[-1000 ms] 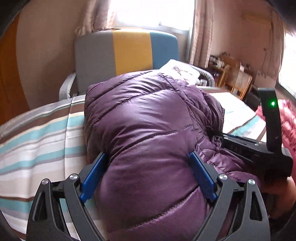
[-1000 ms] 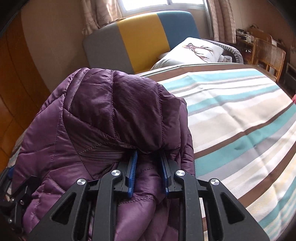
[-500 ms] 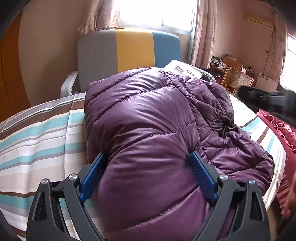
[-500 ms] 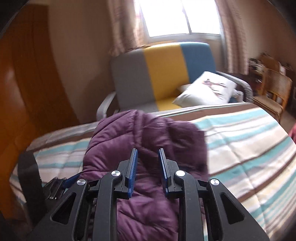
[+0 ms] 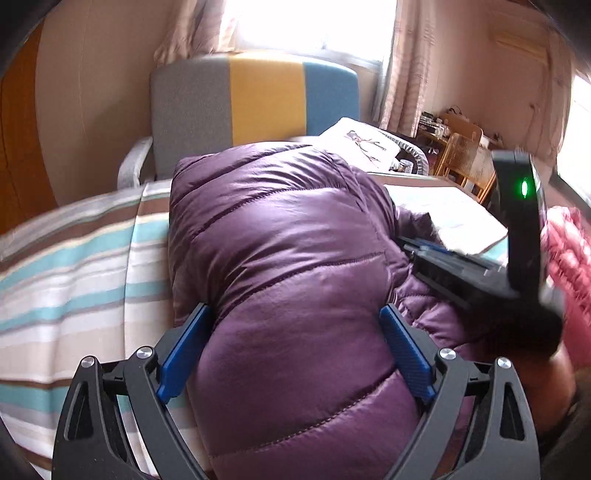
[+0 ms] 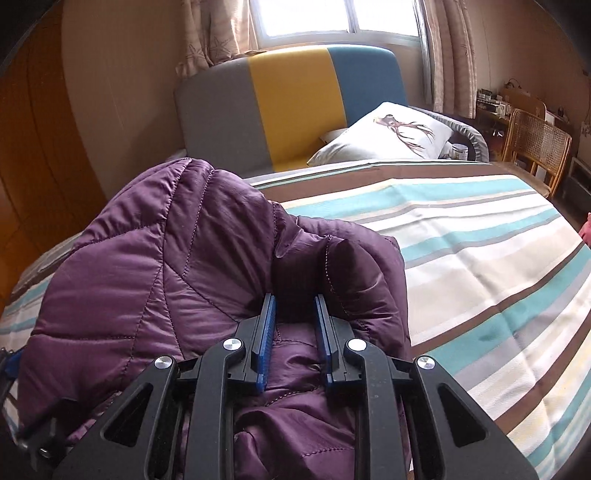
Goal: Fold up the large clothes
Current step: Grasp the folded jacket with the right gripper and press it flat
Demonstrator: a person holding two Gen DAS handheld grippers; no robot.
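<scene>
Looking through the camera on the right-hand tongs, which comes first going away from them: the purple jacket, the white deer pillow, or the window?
1. Purple jacket: bunched between the right tongs, on the striped bed.
2. White deer pillow: past the bed's far edge, on the colourful sofa, slightly right.
3. Window: on the back wall, above the sofa.

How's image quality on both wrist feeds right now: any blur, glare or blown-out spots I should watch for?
Left wrist view: the window is blown out white, the right hand-held gripper at the right edge is motion-smeared, and the purple jacket shows soft sheen. Right wrist view: sharp overall, the window overexposed, the striped bedspread bowed by the fisheye lens.
</scene>
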